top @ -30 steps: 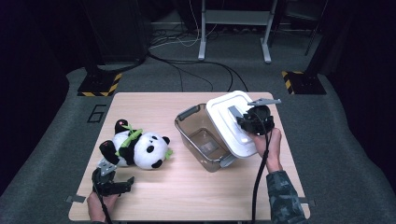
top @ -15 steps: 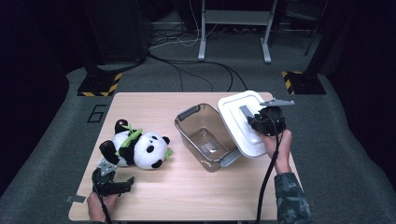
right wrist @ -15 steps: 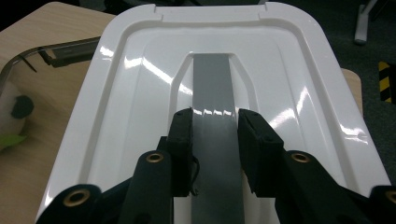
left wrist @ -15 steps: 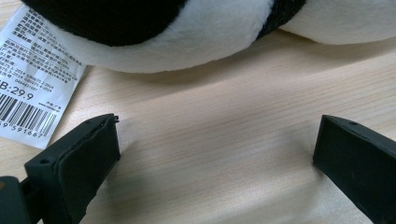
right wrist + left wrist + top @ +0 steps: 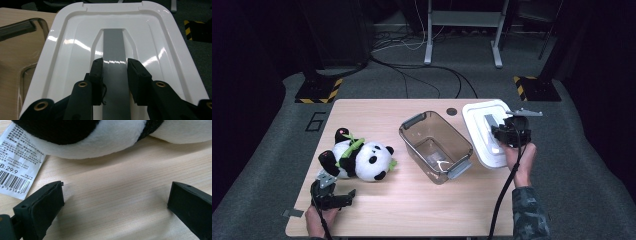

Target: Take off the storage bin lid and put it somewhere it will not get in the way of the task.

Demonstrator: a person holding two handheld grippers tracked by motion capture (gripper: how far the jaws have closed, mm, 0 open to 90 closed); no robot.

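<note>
Right gripper (image 5: 115, 66) is closed on the grey handle (image 5: 114, 45) that runs down the middle of the white lid (image 5: 65, 45). Its 2 black pads squeeze the handle from both sides. The lid sits flat under the gripper, at the far right edge of the tabletop (image 5: 412, 210), and part of it hangs past the edge. Just left of the gripper stands the clear box (image 5: 435, 146), open and empty.

The lid looks like hard, shiny plastic. It should be light and stiff, so it will not bend when lifted. It is smooth and could slip, so the raised handle is the best place to hold it. A hold near the middle of the handle should keep the lid level and stop it from tipping.

Left gripper (image 5: 115, 205) is wide open with nothing inside, and bare wood shows between its jaws. It rests low on the tabletop. Right in front of it lies the toy panda (image 5: 357, 160), soft and squashy, with a white paper tag (image 5: 18, 170) near the left jaw
</note>
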